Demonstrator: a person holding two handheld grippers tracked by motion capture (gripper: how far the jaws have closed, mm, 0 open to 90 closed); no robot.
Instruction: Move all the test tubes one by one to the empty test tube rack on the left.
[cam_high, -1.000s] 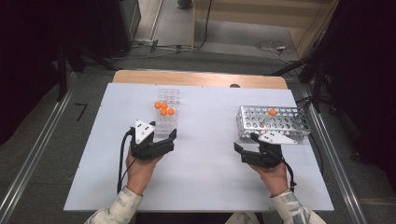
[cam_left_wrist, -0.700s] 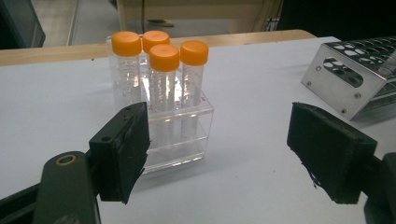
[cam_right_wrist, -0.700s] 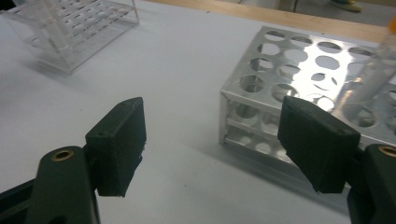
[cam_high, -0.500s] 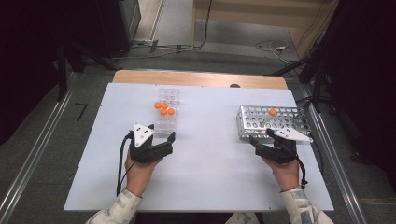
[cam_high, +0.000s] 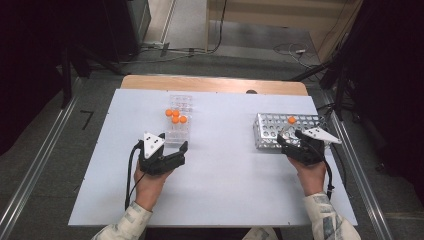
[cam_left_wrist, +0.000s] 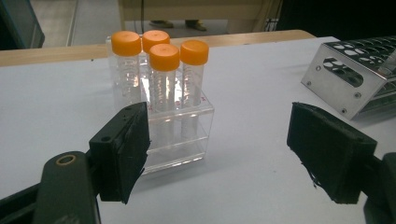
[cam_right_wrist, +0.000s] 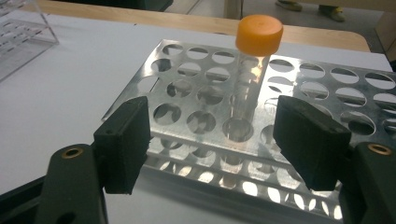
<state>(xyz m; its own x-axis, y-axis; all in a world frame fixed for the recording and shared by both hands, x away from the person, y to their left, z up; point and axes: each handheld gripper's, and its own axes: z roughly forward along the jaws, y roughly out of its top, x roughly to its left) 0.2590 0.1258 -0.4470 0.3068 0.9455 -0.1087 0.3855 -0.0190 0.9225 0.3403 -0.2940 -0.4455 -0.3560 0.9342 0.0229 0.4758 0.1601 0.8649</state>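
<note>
A clear plastic rack (cam_high: 178, 131) stands left of the table's middle and holds several orange-capped tubes (cam_high: 175, 116). My left gripper (cam_high: 172, 143) is open just in front of it; in the left gripper view the clear rack (cam_left_wrist: 177, 135) and its tubes (cam_left_wrist: 164, 77) stand a short way beyond the open left gripper (cam_left_wrist: 217, 137). At the right a perforated metal rack (cam_high: 272, 132) carries one orange-capped tube (cam_high: 291, 120). My right gripper (cam_high: 291, 138) is open at that rack's front edge. The tube (cam_right_wrist: 252, 70) stands upright in a hole beyond the right gripper (cam_right_wrist: 212, 123).
The white table (cam_high: 225, 190) has a wooden strip (cam_high: 210, 84) along its far edge. Dark equipment and cables lie on the floor behind it. The metal rack (cam_left_wrist: 355, 70) lies far to the right in the left gripper view.
My right gripper has moved right and slightly forward, up to the metal rack's front edge. The left gripper has stayed put.
</note>
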